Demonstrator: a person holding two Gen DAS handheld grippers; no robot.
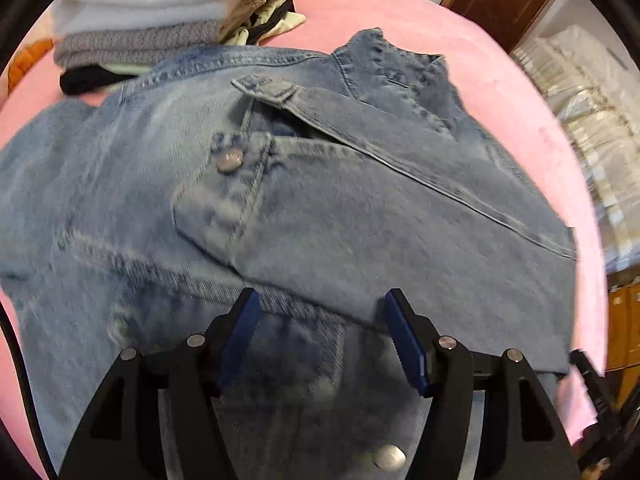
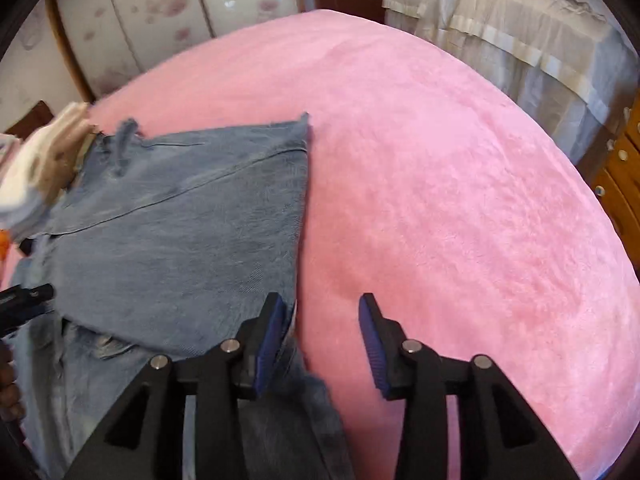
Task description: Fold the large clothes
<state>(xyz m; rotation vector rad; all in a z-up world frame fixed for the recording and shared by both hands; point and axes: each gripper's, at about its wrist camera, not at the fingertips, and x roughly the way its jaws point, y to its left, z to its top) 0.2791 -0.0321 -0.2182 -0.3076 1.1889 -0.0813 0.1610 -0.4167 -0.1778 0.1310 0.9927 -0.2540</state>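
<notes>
- Faded blue denim jacket (image 1: 304,200) lies spread on the pink plush bed cover (image 2: 460,200), one panel folded across its front, beside a stack of folded knitwear (image 1: 140,12).
- Left gripper (image 1: 320,312): spread, empty, low over the jacket.
- Right gripper (image 2: 322,312): spread, empty, straddling the jacket's right edge.
- Judged heavy, stiff and not slippery; folds should hold.
- Best held at hems and thick seams, clear of the metal button (image 1: 229,159).
</notes>
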